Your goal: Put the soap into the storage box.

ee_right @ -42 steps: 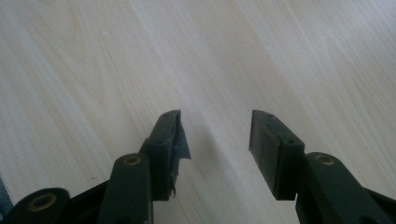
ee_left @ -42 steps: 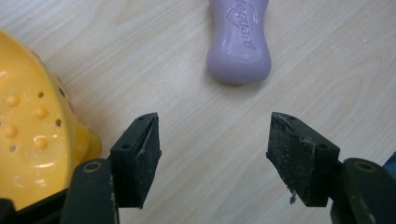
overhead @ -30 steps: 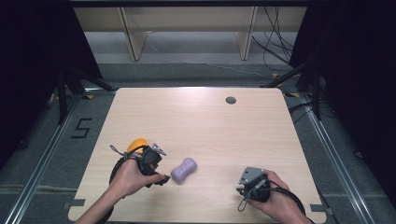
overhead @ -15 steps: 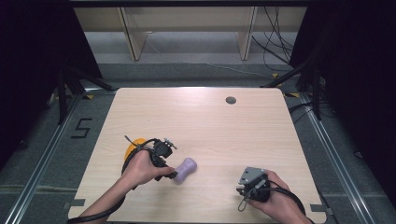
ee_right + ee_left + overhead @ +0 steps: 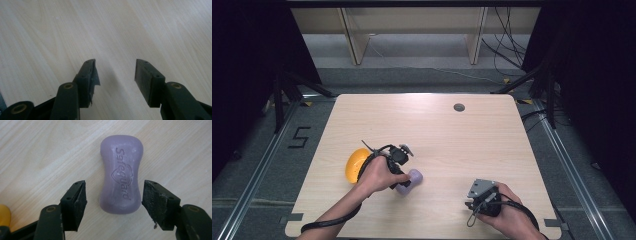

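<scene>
Left gripper (image 5: 113,193) now forward, jaws wide astride the untouched purple soap bar (image 5: 121,173); right gripper (image 5: 115,72) jaws parted, empty.

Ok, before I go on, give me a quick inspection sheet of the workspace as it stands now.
Surface: light wood table, flat, with a small dark round fitting near its far edge.
Job's things: purple soap bar stamped Safeguard, lying flat on the table; orange rounded object beside the left hand.
Clutter: nothing seen.
Grippers: left gripper open, its jaws on either side of the soap's near end with gaps on both sides; right gripper open over bare table, near the front right.
Cables: a black cable trails from the left gripper; loose cables on the floor behind the table.
Surroundings: grey floor, dark curtains at both sides, wooden frame legs beyond the table.
</scene>
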